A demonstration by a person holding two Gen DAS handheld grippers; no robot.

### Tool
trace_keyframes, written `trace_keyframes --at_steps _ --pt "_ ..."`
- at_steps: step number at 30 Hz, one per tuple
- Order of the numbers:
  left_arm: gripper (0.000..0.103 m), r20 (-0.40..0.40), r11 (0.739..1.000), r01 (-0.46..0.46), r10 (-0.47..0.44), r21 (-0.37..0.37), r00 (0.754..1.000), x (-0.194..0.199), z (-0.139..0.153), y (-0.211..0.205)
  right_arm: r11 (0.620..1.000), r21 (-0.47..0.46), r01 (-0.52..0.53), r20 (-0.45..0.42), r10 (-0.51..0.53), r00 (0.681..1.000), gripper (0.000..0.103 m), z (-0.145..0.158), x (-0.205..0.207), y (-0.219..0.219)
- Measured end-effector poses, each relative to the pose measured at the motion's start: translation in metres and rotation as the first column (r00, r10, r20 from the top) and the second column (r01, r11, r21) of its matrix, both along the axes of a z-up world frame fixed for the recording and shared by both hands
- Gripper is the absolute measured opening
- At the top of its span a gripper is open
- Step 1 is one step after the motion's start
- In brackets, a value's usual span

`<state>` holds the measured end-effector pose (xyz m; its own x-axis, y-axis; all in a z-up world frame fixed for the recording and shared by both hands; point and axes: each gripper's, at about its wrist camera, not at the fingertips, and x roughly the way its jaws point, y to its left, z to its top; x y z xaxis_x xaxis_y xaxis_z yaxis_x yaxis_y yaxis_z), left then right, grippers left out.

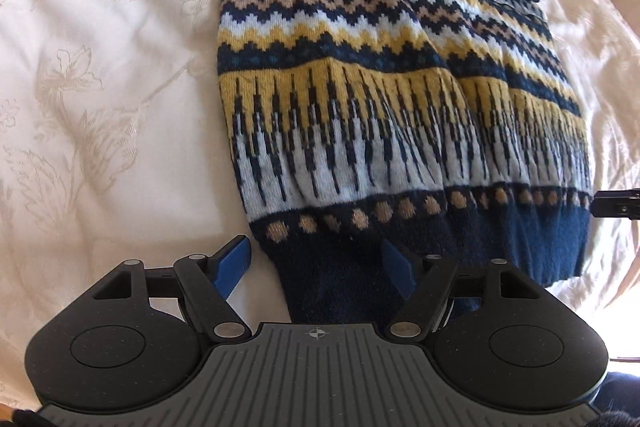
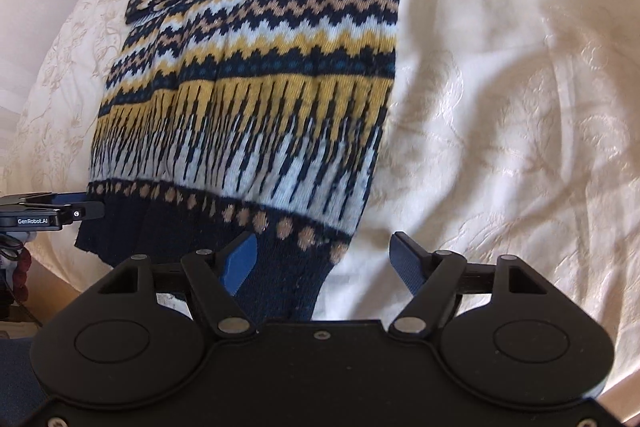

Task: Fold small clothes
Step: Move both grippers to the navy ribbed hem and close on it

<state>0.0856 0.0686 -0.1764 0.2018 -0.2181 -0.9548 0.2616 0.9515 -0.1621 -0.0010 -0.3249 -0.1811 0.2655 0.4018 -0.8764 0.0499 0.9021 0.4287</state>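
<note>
the patterned knit sweater [image 1: 400,87] lies flat on the cream bedspread [image 1: 100,67], its sleeves already folded in across the chest at the far end, so the side folds look done and the fold of the hem up toward the collar appears to be what is left. the left tool [image 1: 316,263] is wide open at one corner of the navy hem band [image 1: 332,279], gripping nothing. the right tool [image 2: 324,259] is likewise wide open at the other hem corner, empty.

Bright daylight, soft shadows across the bedspread [image 2: 500,87], slight blur, fisheye-curved edges.
</note>
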Motion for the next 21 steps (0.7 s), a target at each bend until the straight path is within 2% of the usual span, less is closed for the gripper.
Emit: trace_keyframes --at_steps 14,21 --pt "0.071 0.005 0.997 -0.051 0.051 -0.049 0.999 -0.006 -0.02 0.005 0.993 0.116 0.028 -0.032 -0.024 0.999 0.078 -0.025 -0.014 0.018" --pt "0.07 -0.019 0.984 -0.123 0.121 -0.127 0.992 -0.007 -0.02 0.015 0.986 0.155 0.061 -0.035 -0.057 0.998 0.078 -0.028 -0.016 0.013"
